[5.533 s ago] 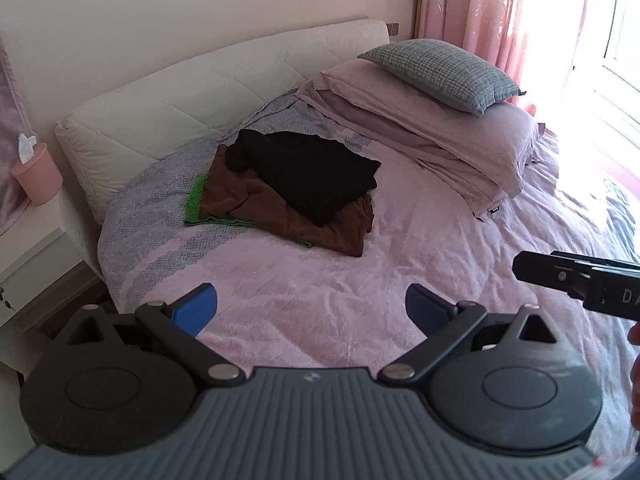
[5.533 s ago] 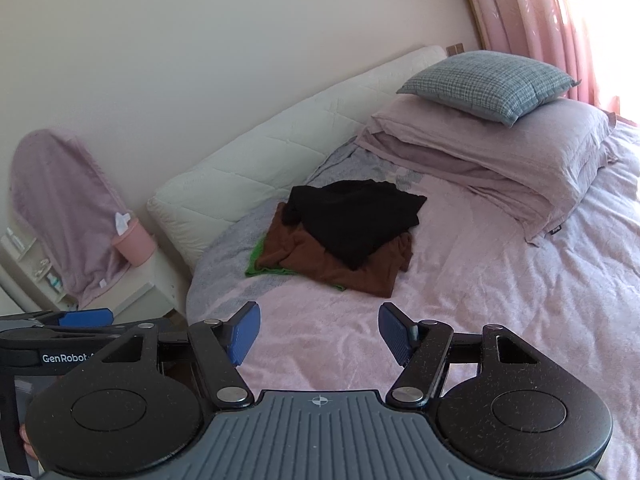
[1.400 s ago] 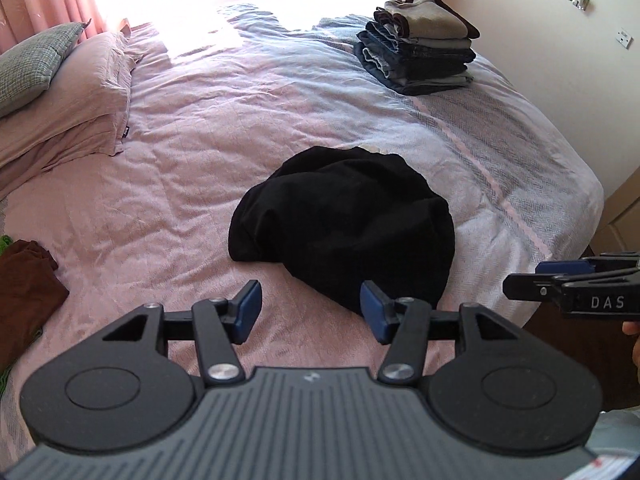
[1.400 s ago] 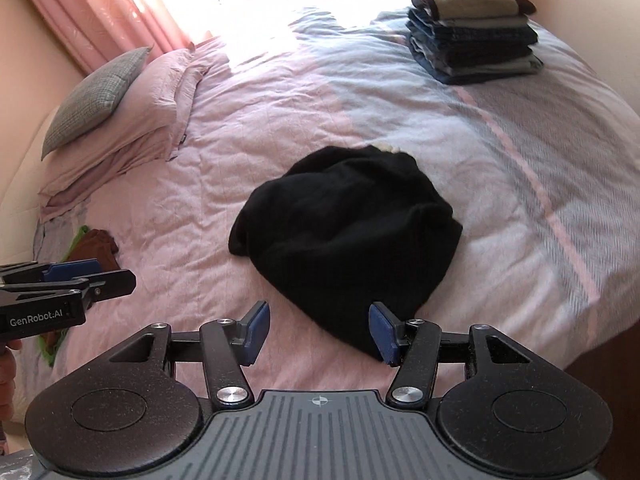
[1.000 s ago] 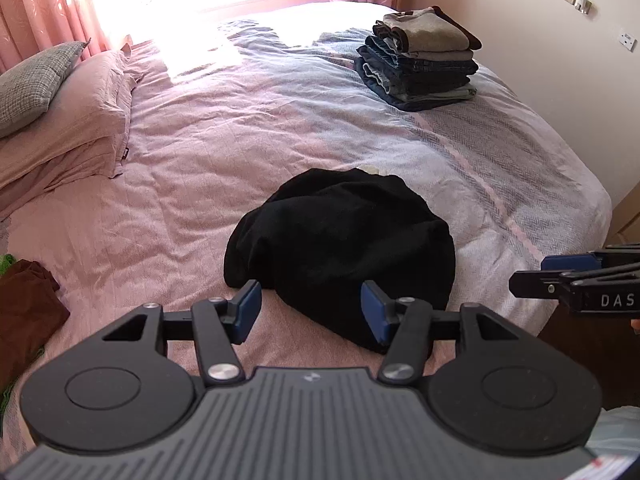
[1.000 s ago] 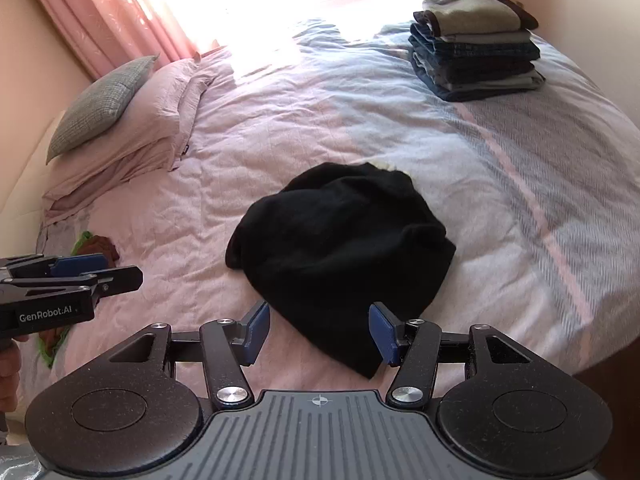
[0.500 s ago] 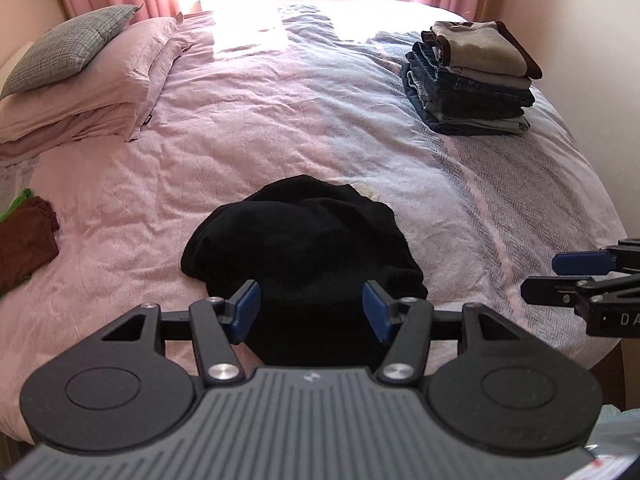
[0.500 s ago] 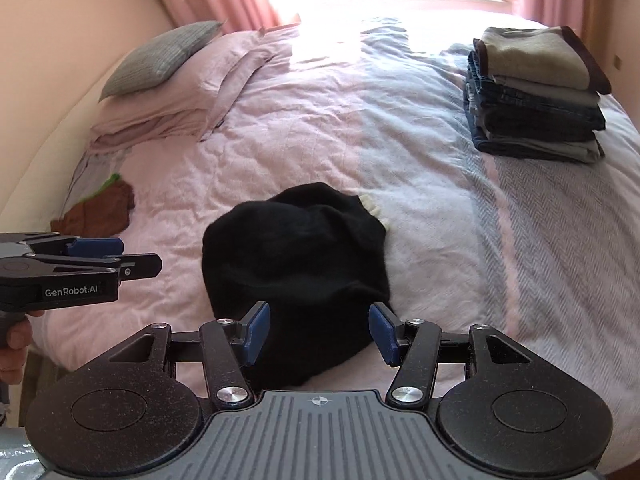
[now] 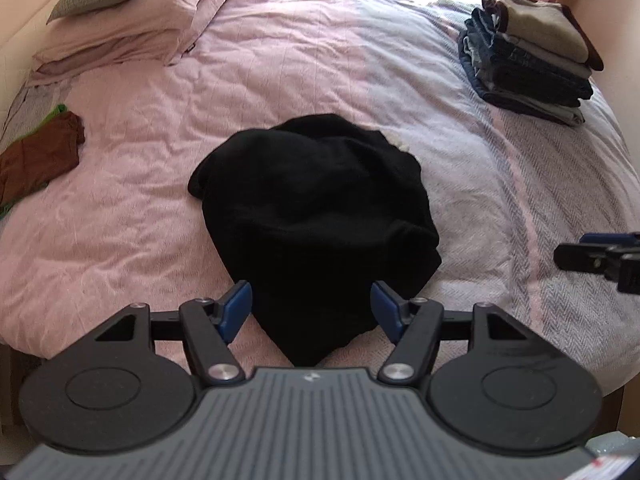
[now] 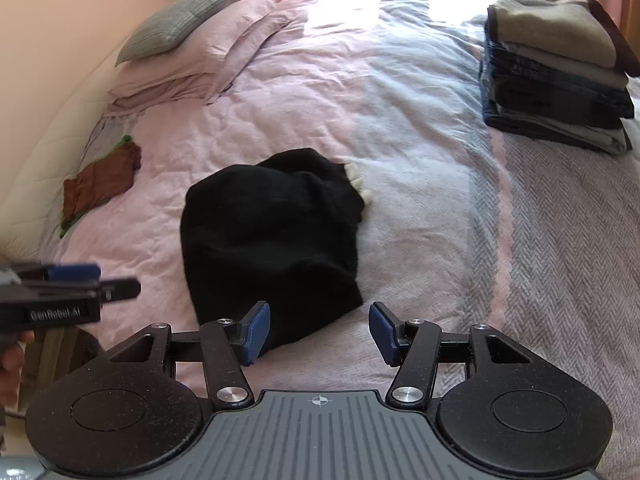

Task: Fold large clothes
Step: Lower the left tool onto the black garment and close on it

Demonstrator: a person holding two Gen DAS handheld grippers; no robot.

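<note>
Two tools, both with fingers spread apart and gripping nothing: left tool (image 9: 311, 311) sits right over the near tip of the black garment (image 9: 316, 216), right tool (image 10: 319, 334) has its left pad over the garment's near right corner, the other pad over bare bed (image 10: 420, 240). Neither looks to be touching cloth yet, though contact is hard to call from these angles. Garment is a rumpled heap in the middle of the bed, near edge pointing at the tools, a bit of pale fabric (image 10: 357, 184) poking out at its far right side. Main risk as I see it: heap is bunched, all black, no hem, sleeve or collar readable, so a pinch at the near tip likely grabs several layers and it lifts as a lump instead of spreading flat. Second risk: both tools are close together at the same near end, so they could crowd each other, or grab too narrow a span to stretch it out. Farther off, brown and green clothes (image 9: 38, 160) far left, pillows (image 10: 192, 40) beyond, folded stack (image 10: 556, 72) far right, well apart from the work area.
</note>
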